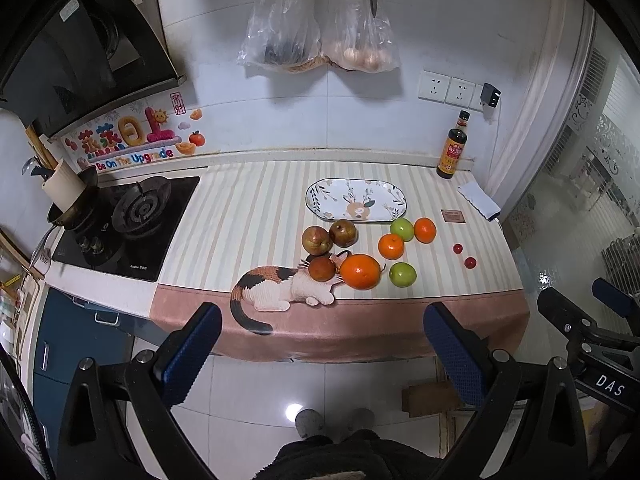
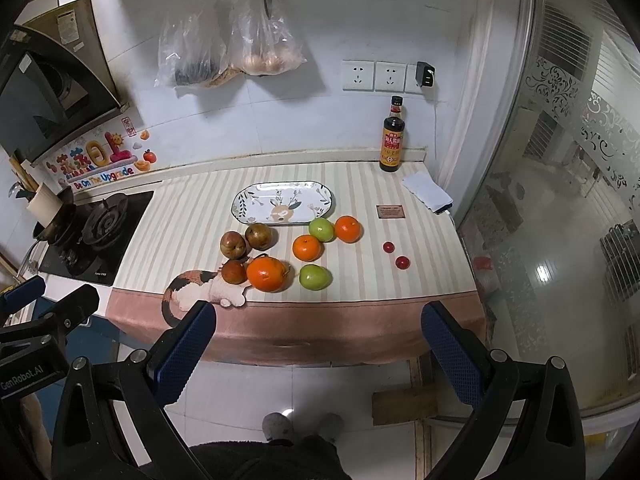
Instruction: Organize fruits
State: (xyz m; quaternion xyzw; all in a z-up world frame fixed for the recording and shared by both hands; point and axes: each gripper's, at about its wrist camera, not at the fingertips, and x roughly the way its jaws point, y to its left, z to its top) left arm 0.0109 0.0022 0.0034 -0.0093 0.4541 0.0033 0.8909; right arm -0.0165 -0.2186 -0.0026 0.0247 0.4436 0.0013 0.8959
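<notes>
Kitchen tabletop (image 1: pixel 248 216) under a striped cloth; fruit loose before an empty plate (image 1: pixel 356 199).

Both claws released, held back off the near edge: left claw (image 1: pixel 322 344), right claw (image 2: pixel 318 342), nothing gripped. Pears (image 1: pixel 317 239), oranges (image 1: pixel 360 271), green apples (image 1: pixel 402 274) clustered just in front of the plate; two small red fruits (image 1: pixel 464 255) apart to the right. Best start: big orange nearest, approach from above, jaws wide, close gently, then lower onto the plate.

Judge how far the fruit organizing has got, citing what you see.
Done: nothing; the oval plate is bare. In hand: nothing; the left tool and right tool are both open, short of the counter. Left: all fruit, including the large orange and two small red fruits, lies on the striped mat.
</notes>
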